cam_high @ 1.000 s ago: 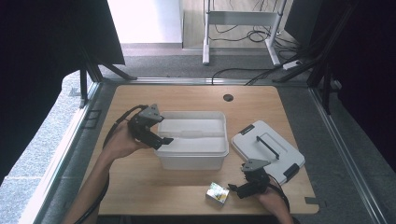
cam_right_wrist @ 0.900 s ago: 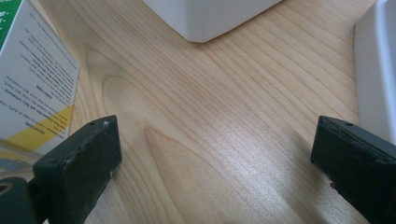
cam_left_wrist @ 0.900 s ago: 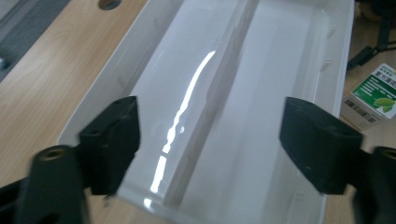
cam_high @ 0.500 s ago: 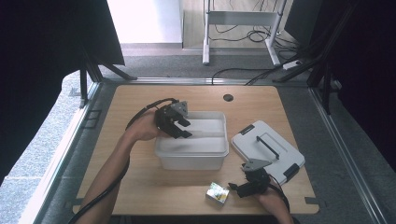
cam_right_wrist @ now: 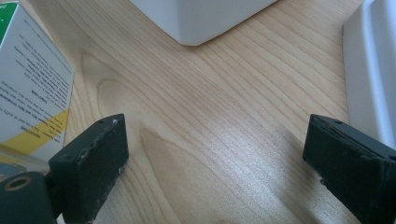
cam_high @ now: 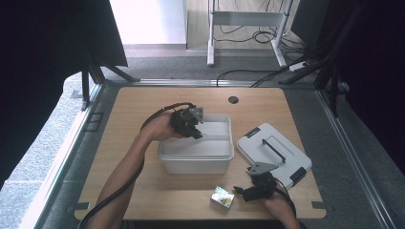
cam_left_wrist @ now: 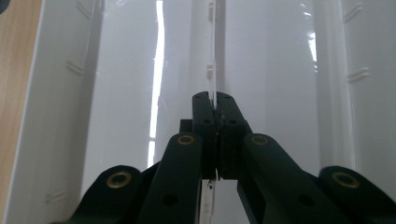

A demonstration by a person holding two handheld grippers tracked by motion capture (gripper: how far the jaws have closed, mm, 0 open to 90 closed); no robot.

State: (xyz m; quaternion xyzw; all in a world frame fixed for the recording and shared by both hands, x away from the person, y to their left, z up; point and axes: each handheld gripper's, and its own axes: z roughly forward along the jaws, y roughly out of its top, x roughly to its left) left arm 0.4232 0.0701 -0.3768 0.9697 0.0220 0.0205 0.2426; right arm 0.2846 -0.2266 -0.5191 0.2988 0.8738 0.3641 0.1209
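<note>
A white plastic bin (cam_high: 196, 163) stands mid-table, with a thin clear divider (cam_left_wrist: 212, 51) running along its middle. My left gripper (cam_high: 195, 130) reaches into the bin from its far left corner. Its jaws have just been closing and now stand shut (cam_left_wrist: 213, 100) on the divider's top edge. My right gripper (cam_high: 242, 192) rests low over the table near the front edge, open (cam_right_wrist: 215, 140) with bare wood between its fingers. A small printed box (cam_high: 222, 197) lies just left of it, beside the left fingertip (cam_right_wrist: 91, 154).
The bin's white lid (cam_high: 274, 152) with a dark handle lies flat to the right of the bin, close to my right gripper. The bin's corner (cam_right_wrist: 196, 23) is ahead of the right jaws. A round cable hole (cam_high: 233, 100) sits at the table's back.
My left hand moved from the bin's left side to over its far left corner, dipped inside, and its jaws shut on the divider. The right gripper stayed put.
</note>
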